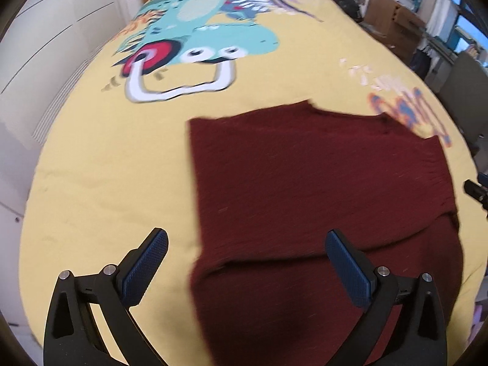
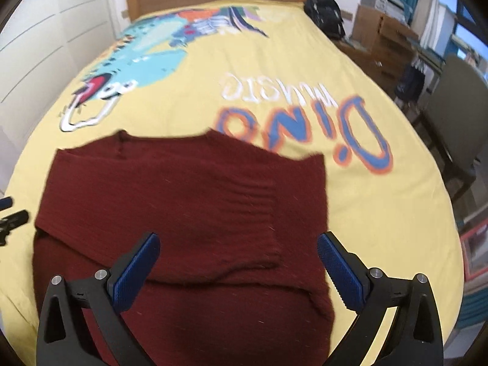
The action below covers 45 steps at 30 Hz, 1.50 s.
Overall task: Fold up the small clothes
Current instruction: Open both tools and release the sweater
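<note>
On the yellow bedspread (image 1: 106,167) lies a maroon sweater (image 1: 305,183) beneath both gaping grippers.

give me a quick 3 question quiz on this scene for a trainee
1. True or false: the left gripper is shut on the sweater.
2. What colour is the bedspread under the sweater? A) yellow B) grey C) white
3. Fill in: the right gripper's jaws stand ____.

Key: 1 false, both grippers are open and hold nothing. 2 A. 3 open.
</note>
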Motion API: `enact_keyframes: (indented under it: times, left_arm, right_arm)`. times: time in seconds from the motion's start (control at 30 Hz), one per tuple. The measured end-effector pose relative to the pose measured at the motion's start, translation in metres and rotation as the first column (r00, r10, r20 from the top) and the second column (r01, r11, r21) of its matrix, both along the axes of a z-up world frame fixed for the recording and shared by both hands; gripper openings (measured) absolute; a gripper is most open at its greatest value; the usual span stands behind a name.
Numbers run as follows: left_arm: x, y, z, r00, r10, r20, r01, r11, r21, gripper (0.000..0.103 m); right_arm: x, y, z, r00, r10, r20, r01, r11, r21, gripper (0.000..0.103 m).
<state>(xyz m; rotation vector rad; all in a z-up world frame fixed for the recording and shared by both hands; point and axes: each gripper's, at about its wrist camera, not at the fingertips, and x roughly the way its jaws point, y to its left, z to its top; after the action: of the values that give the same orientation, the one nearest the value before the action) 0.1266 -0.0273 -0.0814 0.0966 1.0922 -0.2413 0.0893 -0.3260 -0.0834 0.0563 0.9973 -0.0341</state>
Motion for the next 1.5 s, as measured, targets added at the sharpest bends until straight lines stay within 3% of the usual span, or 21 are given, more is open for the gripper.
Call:
enact_keyframes:
  times: [0.2, 0.5, 0.6, 0.67, 0.97, 1.2, 1.5]
  left_arm:
    - [0.022, -0.047, -0.027, 1.000, -0.027, 0.002, 0.027, 1.000, -0.014, 0.102]
    - [0.029, -0.053, -0.090, 0.998, -0.043, -0.035, 0.046, 0.997, 0.066, 0.102]
    - [0.030, -0.037, -0.095, 0.999, -0.023, -0.036, 0.026, 0.997, 0.070, 0.102]
    - [0.031, -0.021, -0.099, 0.999, -0.002, -0.049, 0.004, 0.999, 0.051, 0.102]
    - [0.039, 0.004, -0.109, 0.997, -0.006, -0.071, 0.005, 1.000, -0.018, 0.102]
    - [0.041, 0.001, -0.093, 0.993, 0.001, -0.121, -0.005, 0.999, -0.032, 0.102]
    - [-0.008, 0.022, -0.027, 0.999, -0.015, -0.045, 0.012, 0.997, -0.075, 0.102]
  right_arm:
    - [0.008, 0.044, -0.006, 0.998, 0.044, 0.043, -0.043, 0.998, -0.039, 0.102]
    - [0.015, 0.066, -0.084, 0.995, 0.056, -0.082, -0.061, 0.996, -0.063, 0.102]
    - [0.013, 0.052, -0.100, 0.994, 0.037, -0.098, -0.044, 0.997, -0.066, 0.102]
    - [0.010, 0.032, -0.105, 0.995, -0.001, -0.100, -0.001, 1.000, -0.013, 0.102]
    - [0.005, -0.014, -0.106, 0.992, -0.064, -0.106, 0.065, 0.998, 0.006, 0.102]
    - [0.003, -0.011, -0.093, 0.992, -0.048, -0.119, 0.052, 0.998, 0.026, 0.102]
    - [-0.053, -0.018, -0.028, 0.999, -0.028, -0.045, 0.029, 0.999, 0.019, 0.102]
